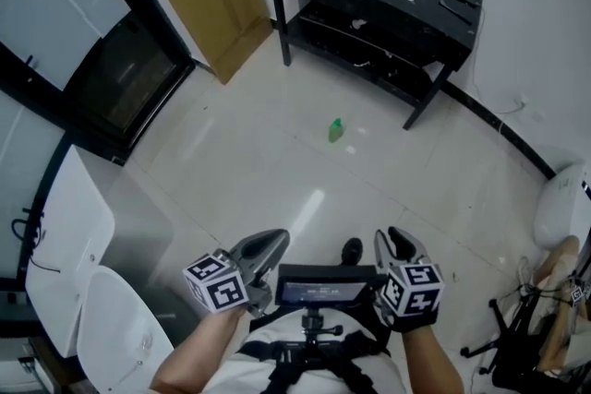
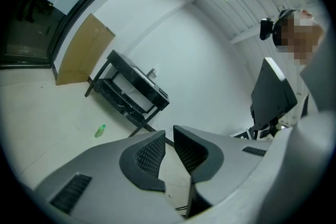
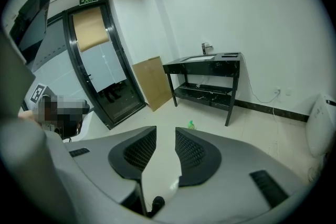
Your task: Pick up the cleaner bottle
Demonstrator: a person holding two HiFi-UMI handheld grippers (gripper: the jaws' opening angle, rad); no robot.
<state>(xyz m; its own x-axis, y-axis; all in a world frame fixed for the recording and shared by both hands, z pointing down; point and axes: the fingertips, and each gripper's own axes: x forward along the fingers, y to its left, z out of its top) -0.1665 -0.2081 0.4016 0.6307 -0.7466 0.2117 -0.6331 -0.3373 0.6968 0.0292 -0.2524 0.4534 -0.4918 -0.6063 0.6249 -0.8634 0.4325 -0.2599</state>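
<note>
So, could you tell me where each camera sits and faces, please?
Head view: on the person's head, facing steeply down at the floor; forearms, left gripper, right gripper show.
Left gripper view: on that gripper, facing the black table past its jaws.
Right gripper view: likewise, over its own jaws.
All three share the green bottle.

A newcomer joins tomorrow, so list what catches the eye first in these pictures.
A small green bottle sits alone on the pale floor, mid-room. Behind it stands a black sink table, with cardboard leaning to its left. Near the bottom edge, the left claw and right claw are slightly open, empty.
</note>
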